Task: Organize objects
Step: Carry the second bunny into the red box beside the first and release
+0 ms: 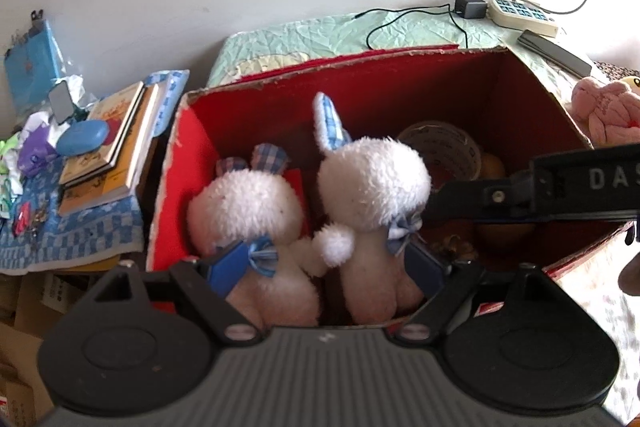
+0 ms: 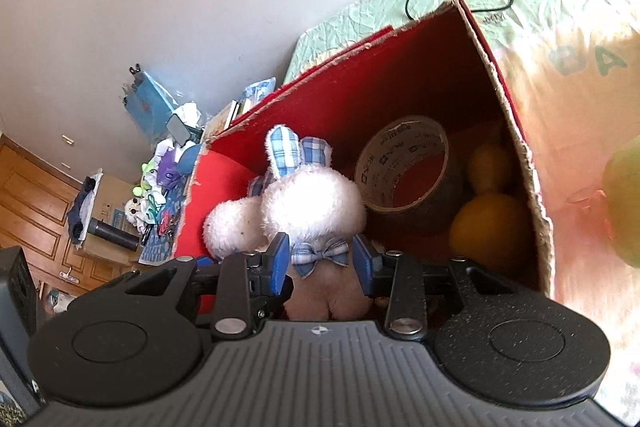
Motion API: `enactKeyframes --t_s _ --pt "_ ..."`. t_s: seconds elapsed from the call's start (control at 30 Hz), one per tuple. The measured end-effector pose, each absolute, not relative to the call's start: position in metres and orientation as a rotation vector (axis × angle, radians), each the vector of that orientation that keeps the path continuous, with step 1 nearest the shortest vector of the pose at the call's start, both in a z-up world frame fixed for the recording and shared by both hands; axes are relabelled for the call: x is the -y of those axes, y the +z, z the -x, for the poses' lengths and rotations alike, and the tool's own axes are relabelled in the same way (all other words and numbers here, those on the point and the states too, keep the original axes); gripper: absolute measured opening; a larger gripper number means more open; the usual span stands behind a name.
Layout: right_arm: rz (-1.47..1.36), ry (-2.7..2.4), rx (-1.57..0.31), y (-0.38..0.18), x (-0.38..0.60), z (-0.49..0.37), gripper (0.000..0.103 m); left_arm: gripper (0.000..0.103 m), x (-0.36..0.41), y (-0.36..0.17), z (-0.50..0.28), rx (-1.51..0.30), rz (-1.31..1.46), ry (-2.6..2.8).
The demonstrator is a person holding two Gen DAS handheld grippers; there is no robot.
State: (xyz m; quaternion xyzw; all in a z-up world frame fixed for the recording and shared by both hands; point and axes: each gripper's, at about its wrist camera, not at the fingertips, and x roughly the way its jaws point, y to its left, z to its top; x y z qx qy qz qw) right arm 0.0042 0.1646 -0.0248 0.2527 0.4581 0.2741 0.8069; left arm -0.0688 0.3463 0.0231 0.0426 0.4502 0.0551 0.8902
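Observation:
Two white plush bunnies with blue checked ears sit side by side in a red-lined cardboard box (image 1: 360, 67): the left bunny (image 1: 244, 207) and the right bunny (image 1: 372, 183). My left gripper (image 1: 330, 265) spans the pair, one blue pad against each outer side. In the right wrist view my right gripper (image 2: 321, 261) straddles the right bunny (image 2: 312, 203) at its bow tie, its pads just beside the neck with a thin gap. That gripper's black body (image 1: 532, 191) reaches in from the right in the left wrist view.
A tape roll (image 2: 404, 167) and yellow-orange fruits (image 2: 488, 223) lie in the box's right half. A pink plush (image 1: 604, 115) and a green fruit (image 2: 624, 203) lie on the bed outside. Stacked books (image 1: 116, 143) and clutter stand left; a power strip (image 1: 524, 13) lies behind.

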Motion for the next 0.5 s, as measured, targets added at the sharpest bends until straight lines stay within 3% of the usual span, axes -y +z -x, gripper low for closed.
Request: enactKeyframes --t_s 0.5 --pt "-0.452 0.673 -0.88 -0.009 -0.136 0.024 0.037 0.087 -0.317 0.046 0.089 -0.916 -0.083 0.243"
